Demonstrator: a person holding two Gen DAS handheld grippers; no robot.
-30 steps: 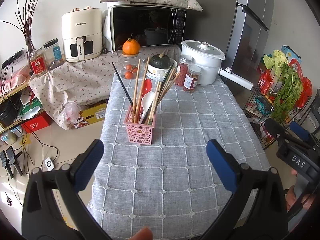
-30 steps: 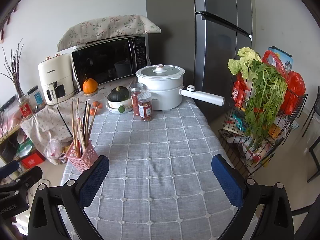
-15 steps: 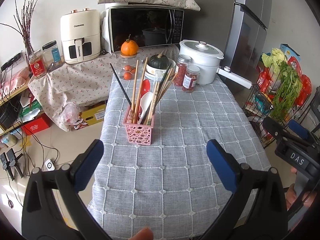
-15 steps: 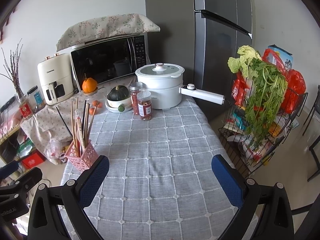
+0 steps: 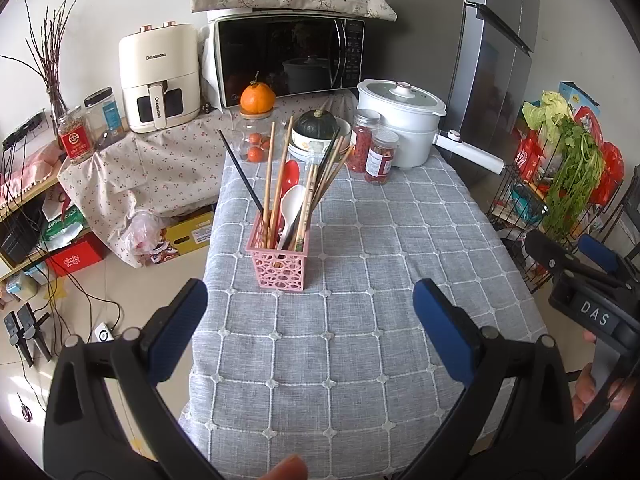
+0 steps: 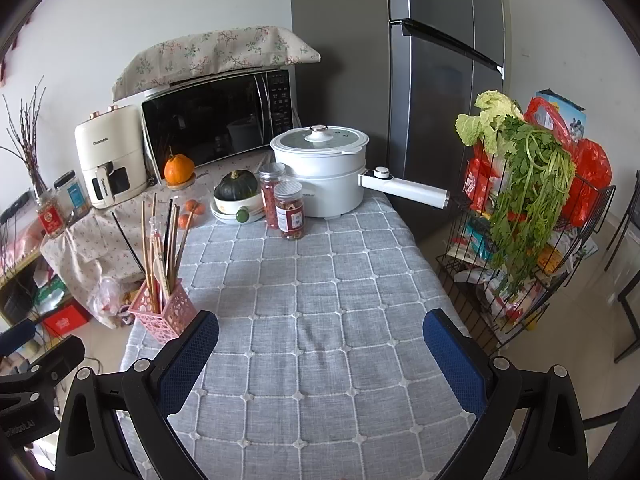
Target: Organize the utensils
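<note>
Left gripper (image 5: 310,320) and right gripper (image 6: 320,342) both spread wide, empty; pink perforated plastic basket (image 5: 280,262) with wooden chopsticks (image 5: 272,176), spoons, just ahead of left gripper on grey checked cloth (image 5: 360,360)

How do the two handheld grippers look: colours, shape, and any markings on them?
Both are black plastic frames with visible screws and two blue textured pads. The left gripper and right gripper look alike. The right gripper's body carries a white "DAS" label.
</note>
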